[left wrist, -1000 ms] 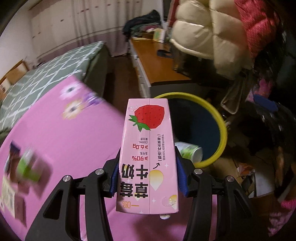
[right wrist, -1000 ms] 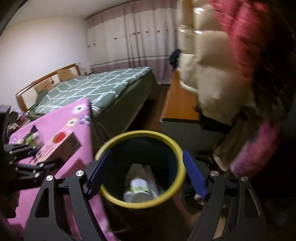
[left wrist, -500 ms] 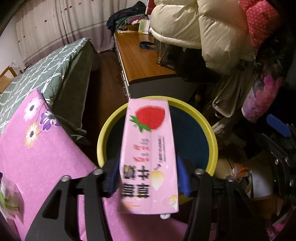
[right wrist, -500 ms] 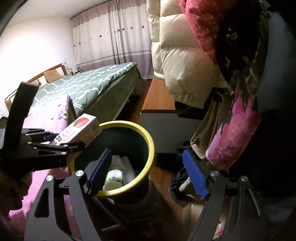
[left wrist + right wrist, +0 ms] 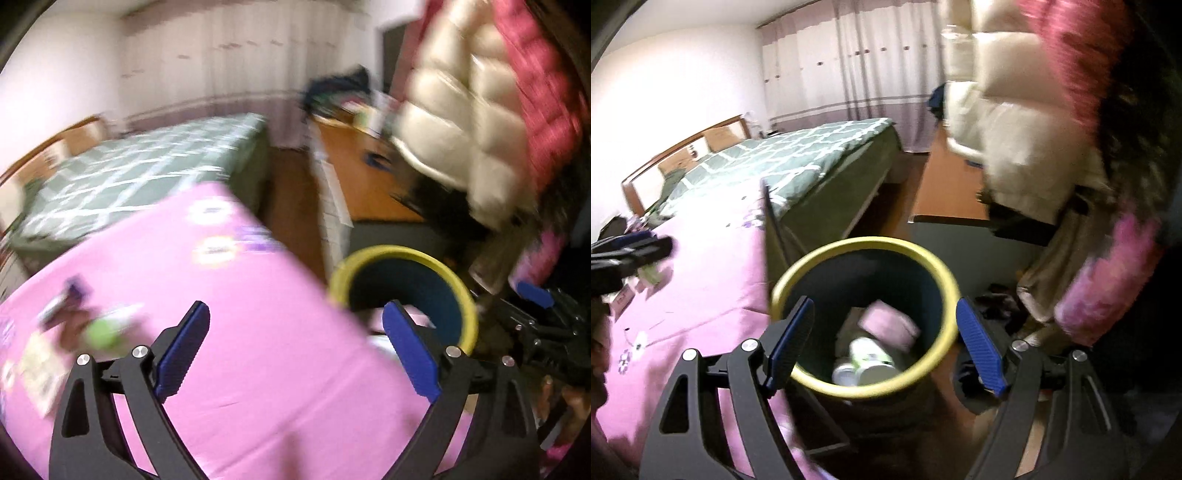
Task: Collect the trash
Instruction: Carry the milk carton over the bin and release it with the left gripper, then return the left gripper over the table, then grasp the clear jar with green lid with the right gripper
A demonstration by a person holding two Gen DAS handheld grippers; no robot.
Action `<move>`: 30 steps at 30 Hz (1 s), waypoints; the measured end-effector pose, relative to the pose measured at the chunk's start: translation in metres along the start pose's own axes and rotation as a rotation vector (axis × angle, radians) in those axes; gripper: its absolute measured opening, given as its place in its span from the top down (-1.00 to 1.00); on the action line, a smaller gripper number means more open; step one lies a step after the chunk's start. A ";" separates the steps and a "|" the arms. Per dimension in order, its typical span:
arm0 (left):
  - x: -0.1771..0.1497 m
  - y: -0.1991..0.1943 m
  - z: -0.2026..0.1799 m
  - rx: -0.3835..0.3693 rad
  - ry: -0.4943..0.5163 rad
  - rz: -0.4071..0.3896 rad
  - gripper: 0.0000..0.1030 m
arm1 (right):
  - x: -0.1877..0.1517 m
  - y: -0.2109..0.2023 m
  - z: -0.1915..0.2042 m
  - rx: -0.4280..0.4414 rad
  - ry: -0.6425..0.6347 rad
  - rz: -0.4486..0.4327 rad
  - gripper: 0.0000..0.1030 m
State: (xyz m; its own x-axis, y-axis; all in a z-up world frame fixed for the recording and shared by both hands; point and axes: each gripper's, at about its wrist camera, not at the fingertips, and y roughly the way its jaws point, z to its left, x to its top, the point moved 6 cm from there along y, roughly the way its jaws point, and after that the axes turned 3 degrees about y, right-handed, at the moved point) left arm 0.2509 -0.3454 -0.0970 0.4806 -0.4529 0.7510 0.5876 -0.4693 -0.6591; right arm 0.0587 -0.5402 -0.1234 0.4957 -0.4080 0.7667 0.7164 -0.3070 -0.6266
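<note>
1. Presently, the left gripper (image 5: pixel 295 350) is seen with its jaws spread wide and nothing held between them; the pink tablecloth (image 5: pixel 258 332) lies beneath it.
2. The right gripper (image 5: pixel 884 343) is likewise shown fully parted and empty, poised above the yellow-rimmed bin (image 5: pixel 942 273), which stands just beside the table edge.
3. A pink carton (image 5: pixel 890 325) is shown lying inside the bin, on top of a green-and-white cup (image 5: pixel 868 362); both are blurred, so finer detail cannot be told.
4. Remaining trash (image 5: pixel 88 328) is seen on the cloth to the left of the left gripper: a green-and-white object with a dark wrapper beside it, and pale flat packets (image 5: pixel 37 373) nearer the table edge. Motion blur prevents any closer identification.
5. The green-and-white object is judged light and thin-walled, likely to dent under a hard squeeze; a grasp across its middle with moderate closing force is advised.
6. The wrapper and flat packets are judged limp and low-lying, so they are probably best pinched at a raised edge or corner, with the fingertips brought down close to the cloth.
7. The cloth is judged soft and liable to be gathered up with a flat item if the fingers (image 5: pixel 184 343) are pressed into it.
</note>
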 end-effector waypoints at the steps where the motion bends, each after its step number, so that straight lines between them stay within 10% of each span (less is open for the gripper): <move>1: -0.006 -0.013 0.025 0.045 -0.035 -0.021 -0.83 | 0.001 0.002 0.008 0.014 -0.009 0.003 -0.46; 16: -0.157 -0.125 0.329 0.679 -0.451 -0.086 -0.89 | 0.004 0.027 0.213 0.357 -0.245 0.082 -0.47; 30: -0.186 -0.117 0.349 0.672 -0.551 -0.086 -0.90 | 0.010 0.087 0.354 0.483 -0.454 0.140 -0.64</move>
State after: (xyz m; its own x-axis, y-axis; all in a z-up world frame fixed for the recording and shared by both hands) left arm 0.3201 0.0585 -0.1452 0.5610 0.0767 0.8242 0.8124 0.1401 -0.5660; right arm 0.2994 -0.2662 -0.1208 0.6812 0.0180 0.7318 0.7172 0.1839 -0.6722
